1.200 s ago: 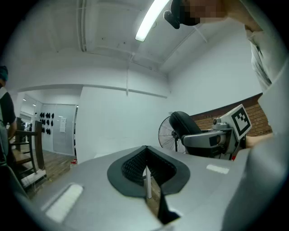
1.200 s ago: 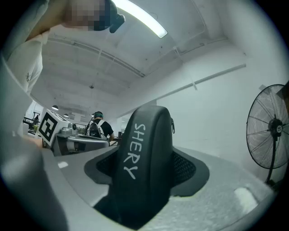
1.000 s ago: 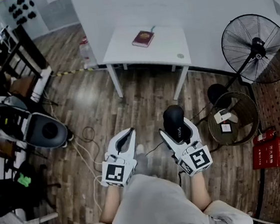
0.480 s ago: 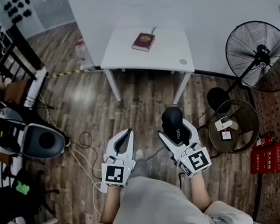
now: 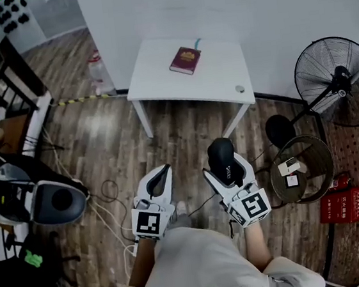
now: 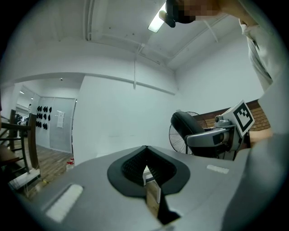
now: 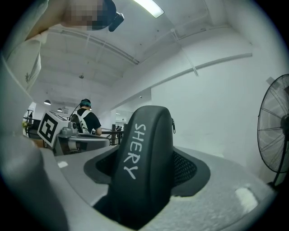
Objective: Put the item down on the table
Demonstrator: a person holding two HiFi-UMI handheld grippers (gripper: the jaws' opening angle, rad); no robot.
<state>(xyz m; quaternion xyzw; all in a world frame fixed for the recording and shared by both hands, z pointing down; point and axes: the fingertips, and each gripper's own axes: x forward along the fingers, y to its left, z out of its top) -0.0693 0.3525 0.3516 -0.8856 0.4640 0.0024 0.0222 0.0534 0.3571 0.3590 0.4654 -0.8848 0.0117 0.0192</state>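
R tongs (image 5: 228, 174) clamped on black zip case (image 5: 220, 151), L tongs (image 5: 164, 173) together w/ nothing between, both well apart from white bench (image 5: 159, 77).

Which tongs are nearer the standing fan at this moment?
Right. The right tongs, shut on the black case, sit below and to the left of the fan. The left tongs are further left again, beyond the right ones.
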